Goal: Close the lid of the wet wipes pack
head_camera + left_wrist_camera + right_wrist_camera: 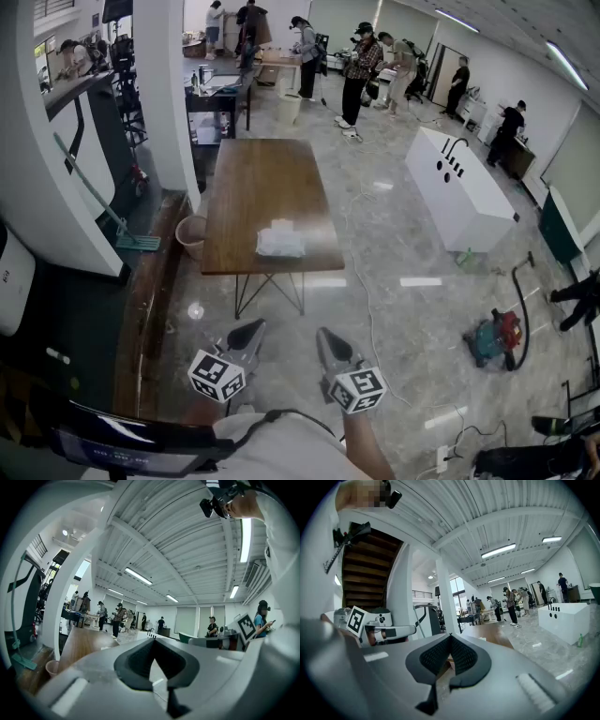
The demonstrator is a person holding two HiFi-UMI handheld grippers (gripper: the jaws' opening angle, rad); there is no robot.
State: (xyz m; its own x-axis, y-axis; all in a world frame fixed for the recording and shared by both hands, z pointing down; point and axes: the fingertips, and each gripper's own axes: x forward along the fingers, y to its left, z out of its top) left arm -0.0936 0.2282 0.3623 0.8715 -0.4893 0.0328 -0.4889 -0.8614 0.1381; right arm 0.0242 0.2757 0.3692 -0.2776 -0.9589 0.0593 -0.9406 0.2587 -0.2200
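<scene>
The wet wipes pack (280, 241) is a white packet lying near the front edge of a long wooden table (262, 183). At this distance I cannot tell how its lid stands. Both grippers are held level at the bottom of the head view, well short of the table and over the floor. The left gripper (253, 326) is shut and holds nothing; in its own view the jaws (153, 638) meet at the tip. The right gripper (324, 333) is also shut and holds nothing, pads together (450, 636). The table (487, 634) shows ahead past the right jaws.
A tan bucket (190, 234) stands on the floor at the table's left front corner, with a green mop (131, 239) beyond it. A white counter (459, 187) stands to the right. A cable (361, 272) runs across the floor, and a vacuum cleaner (494, 339) lies at right. Several people stand at the far end.
</scene>
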